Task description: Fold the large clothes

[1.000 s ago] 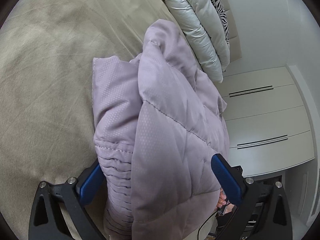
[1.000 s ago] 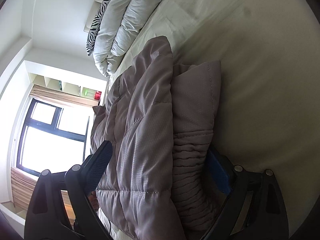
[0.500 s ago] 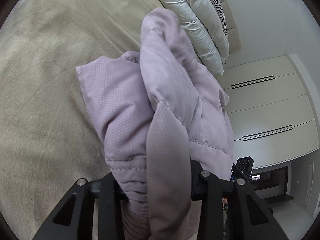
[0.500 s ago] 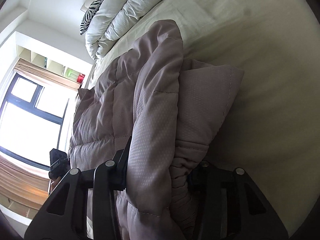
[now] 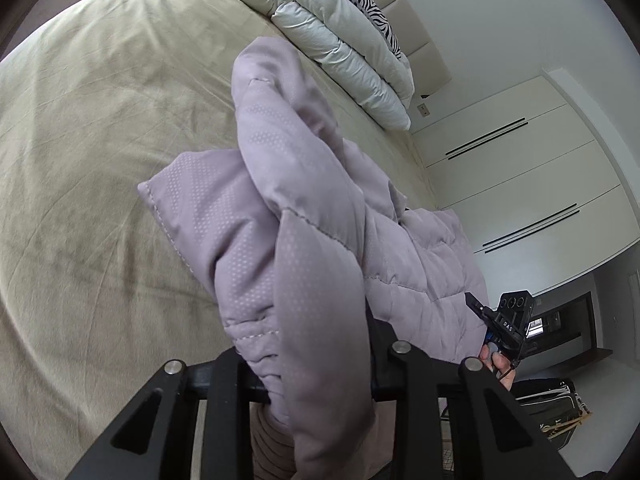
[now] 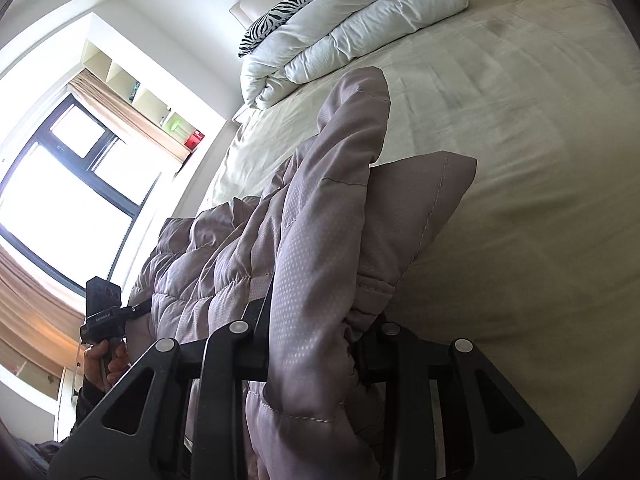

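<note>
A lilac quilted puffer jacket (image 5: 304, 216) lies bunched on the beige bed (image 5: 100, 140). My left gripper (image 5: 316, 364) is shut on a thick fold of the jacket near its ribbed cuff, lifting it off the bed. My right gripper (image 6: 312, 340) is shut on the other edge of the jacket (image 6: 320, 216), also near a ribbed cuff. Each gripper shows in the other's view: the right gripper (image 5: 504, 328) at the lower right, the left gripper (image 6: 104, 312) at the lower left. The fingertips are hidden in the fabric.
A rolled white duvet (image 5: 340, 32) and a zebra pillow (image 6: 296, 4) lie at the bed's head. White wardrobe doors (image 5: 520, 184) stand past the bed on one side, a window (image 6: 60, 184) with curtains on the other. A bag (image 5: 552, 400) sits on the floor.
Both grippers closed on the jacket's edges a second ago and have since lifted it, so the fabric rises and both views tilt toward the head of the bed.
</note>
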